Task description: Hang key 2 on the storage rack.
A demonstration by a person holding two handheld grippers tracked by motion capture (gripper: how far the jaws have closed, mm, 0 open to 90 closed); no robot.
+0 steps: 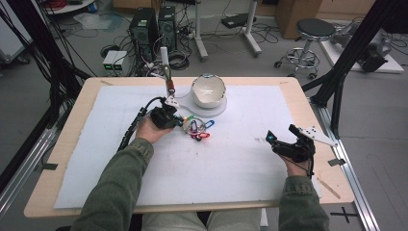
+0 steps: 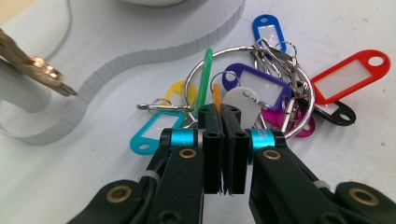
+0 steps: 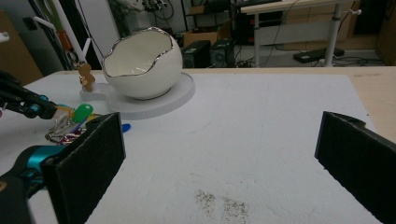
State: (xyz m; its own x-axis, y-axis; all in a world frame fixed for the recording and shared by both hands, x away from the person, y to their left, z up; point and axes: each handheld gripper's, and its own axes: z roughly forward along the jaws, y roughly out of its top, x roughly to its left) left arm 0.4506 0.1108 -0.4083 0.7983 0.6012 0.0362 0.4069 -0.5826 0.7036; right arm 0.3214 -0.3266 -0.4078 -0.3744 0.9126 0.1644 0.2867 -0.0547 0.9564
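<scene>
Key tags (image 2: 252, 93) on a ring (labels blank) are pinched by the left gripper (image 2: 223, 122); right gripper (image 3: 219, 154) is spread over bare mat (image 1: 231, 163).

The table (image 1: 57, 159) has a pale wood edge, matt and smooth, and is covered by a white sheet (image 1: 231, 159) that looks like matt foam board, slightly speckled with dirt. The bowl (image 3: 142, 63) is glossy white ceramic with a shiny silvery broken-shell rim, on a matt white ribbed-edged base (image 2: 140, 51). The key tags (image 2: 261, 86) are glossy coloured plastic with paper inserts, on a bright polished metal ring (image 2: 299, 74). The gripper pads (image 3: 88, 158) look like rough matt black foam. The sleeves (image 1: 115, 192) are olive cloth.
</scene>
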